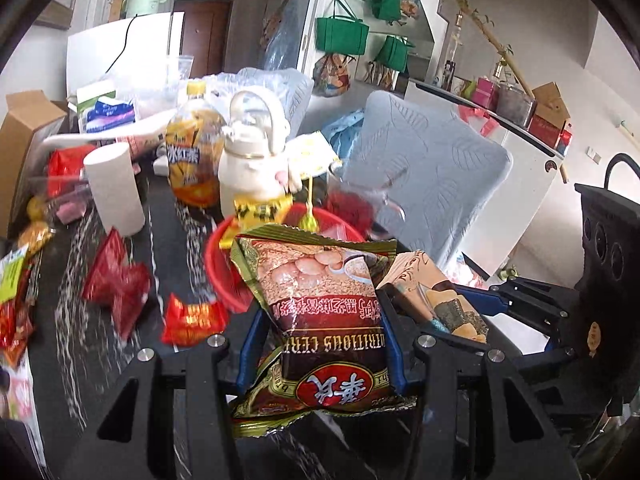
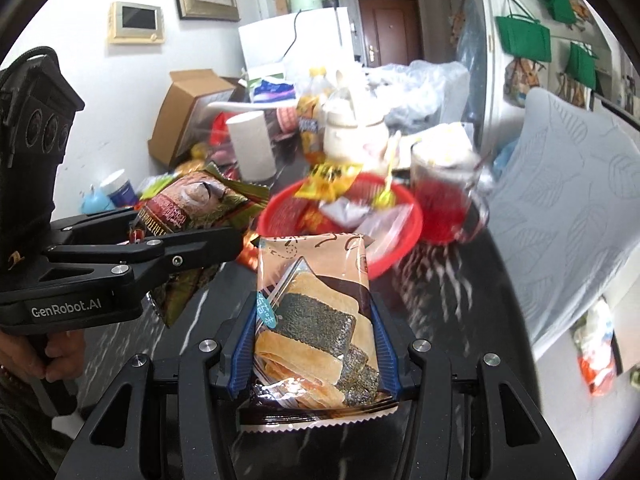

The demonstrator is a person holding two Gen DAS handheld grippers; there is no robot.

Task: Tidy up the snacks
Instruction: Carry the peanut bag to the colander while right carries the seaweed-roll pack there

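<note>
Left gripper (image 1: 320,320) fingers clamped on cereal packet (image 1: 320,300), right gripper (image 2: 316,344) fingers clamped on seaweed cracker packet (image 2: 316,320).

Your left gripper (image 2: 224,240): black frame, silver screws, white GenRobot.AI lettering. Right gripper (image 2: 316,344): same black frame, ribbed blue pads (image 2: 384,344). Beaded bracelet on your left wrist.
</note>
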